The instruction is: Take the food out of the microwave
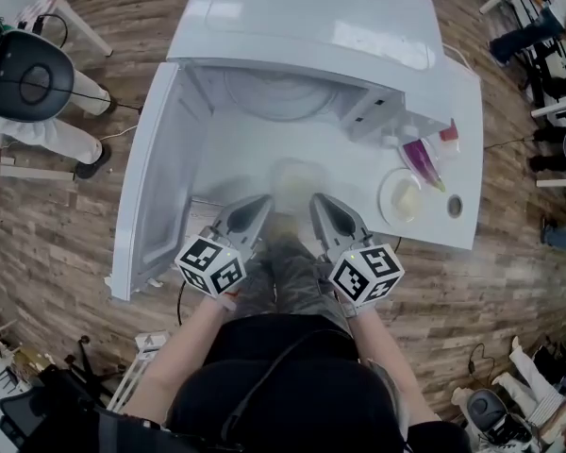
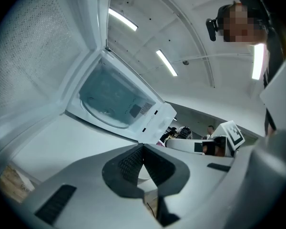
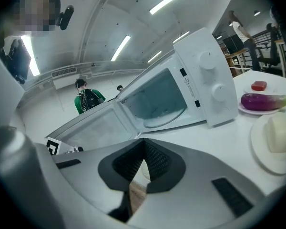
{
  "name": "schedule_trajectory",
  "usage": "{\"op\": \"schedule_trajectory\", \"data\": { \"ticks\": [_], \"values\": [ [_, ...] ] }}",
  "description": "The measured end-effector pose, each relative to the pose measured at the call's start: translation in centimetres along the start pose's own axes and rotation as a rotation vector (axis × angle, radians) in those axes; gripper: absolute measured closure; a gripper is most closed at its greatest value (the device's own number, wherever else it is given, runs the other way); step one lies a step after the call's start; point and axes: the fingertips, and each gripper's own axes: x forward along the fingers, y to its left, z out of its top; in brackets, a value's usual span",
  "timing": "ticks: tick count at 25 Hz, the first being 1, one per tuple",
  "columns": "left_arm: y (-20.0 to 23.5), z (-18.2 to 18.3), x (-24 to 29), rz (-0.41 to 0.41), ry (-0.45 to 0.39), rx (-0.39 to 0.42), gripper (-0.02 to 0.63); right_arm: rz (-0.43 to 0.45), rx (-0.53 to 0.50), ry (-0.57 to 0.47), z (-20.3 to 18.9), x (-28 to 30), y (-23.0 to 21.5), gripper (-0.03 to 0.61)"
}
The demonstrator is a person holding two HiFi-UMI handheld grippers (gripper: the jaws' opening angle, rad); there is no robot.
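The white microwave (image 1: pixel 302 26) stands on a white table (image 1: pixel 236 168) with its door (image 1: pixel 156 177) swung wide to the left; its cavity (image 1: pixel 283 92) shows only the glass turntable. A pale, blurred dish (image 1: pixel 294 182) sits on the table in front of the opening. My left gripper (image 1: pixel 264 204) and right gripper (image 1: pixel 318 201) flank its near side at the table's front edge. In the left gripper view the gripper (image 2: pixel 143 148) has its pads together; the right gripper (image 3: pixel 143 142) looks the same. I see nothing clamped; only a sliver of white shows below the pads.
Right of the microwave lie a plate with a pale lump (image 1: pixel 401 196), a purple eggplant (image 1: pixel 423 163), a small red piece (image 1: pixel 449 135) and a small dark round thing (image 1: pixel 455 206). People and chairs stand around on the wooden floor (image 1: pixel 66 215).
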Motion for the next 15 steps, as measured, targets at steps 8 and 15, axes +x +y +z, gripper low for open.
{"op": "schedule_trajectory", "data": {
  "ticks": [8, 15],
  "values": [
    [-1.6, 0.6, -0.9, -0.045, 0.005, 0.019, 0.603, 0.059, -0.106, 0.023, 0.0, -0.7, 2.2, 0.56],
    [-2.2, 0.8, -1.9, -0.063, 0.005, 0.001, 0.603, 0.098, -0.175, 0.023, 0.2, -1.5, 3.6, 0.56]
  ]
}}
